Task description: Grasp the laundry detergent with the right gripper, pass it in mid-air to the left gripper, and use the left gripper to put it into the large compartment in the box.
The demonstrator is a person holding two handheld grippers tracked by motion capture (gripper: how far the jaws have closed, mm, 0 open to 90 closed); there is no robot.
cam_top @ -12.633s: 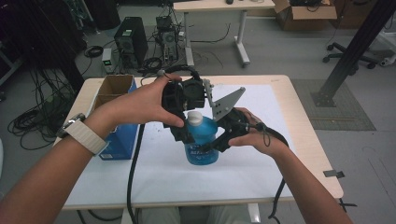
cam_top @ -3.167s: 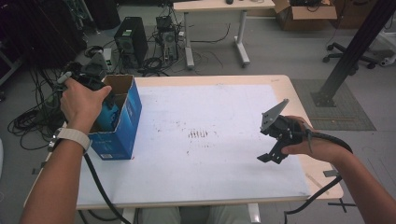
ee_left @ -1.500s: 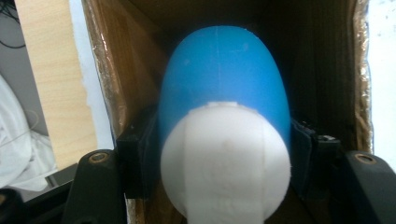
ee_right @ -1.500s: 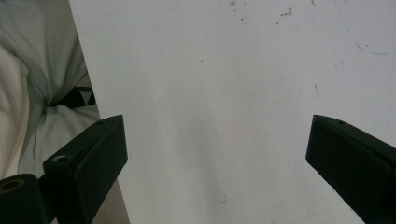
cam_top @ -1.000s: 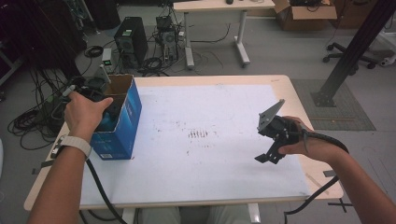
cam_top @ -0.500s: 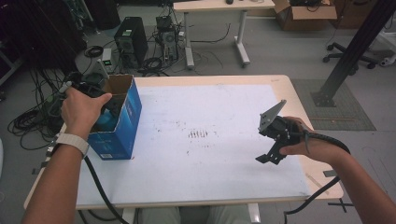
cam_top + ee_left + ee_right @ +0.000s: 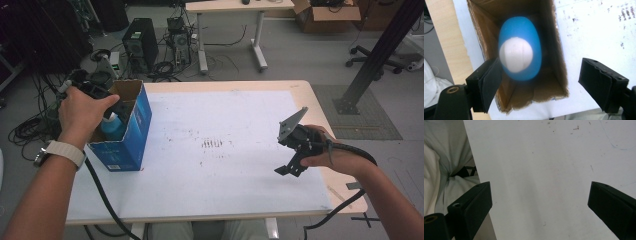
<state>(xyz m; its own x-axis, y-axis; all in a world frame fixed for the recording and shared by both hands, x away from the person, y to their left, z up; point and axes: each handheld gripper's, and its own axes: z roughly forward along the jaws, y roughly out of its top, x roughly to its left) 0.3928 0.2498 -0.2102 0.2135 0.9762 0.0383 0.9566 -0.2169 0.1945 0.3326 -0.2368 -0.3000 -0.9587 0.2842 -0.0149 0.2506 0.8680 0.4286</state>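
Note:
A blue bottle (image 7: pixel 113 128) with a white cap (image 7: pixel 516 55) stands upright inside an open blue cardboard box (image 7: pixel 133 131) at the table's left edge. My left gripper (image 7: pixel 107 107) hovers just above the box's mouth and points down into it. In the left gripper view, the left gripper (image 7: pixel 544 80) is open, its jaws set wide; the bottle (image 7: pixel 535 47) lies off-centre, close to one finger (image 7: pixel 487 81). My right gripper (image 7: pixel 292 161) is held low over the right side of the white sheet (image 7: pixel 220 115). The right gripper (image 7: pixel 540 205) is open with nothing between its jaws.
The sheet covers most of a light wooden table (image 7: pixel 320 100) and carries small dark marks (image 7: pixel 212 144) near its middle. Cables trail from both grippers over the table's near edge. Beyond the far edge are a computer tower (image 7: pixel 140 45) and another desk (image 7: pixel 235 7).
12.6 s ago both grippers held the blue bottle over the table's middle. Now it stands in the box under the open left gripper, and the right gripper is at the right side.

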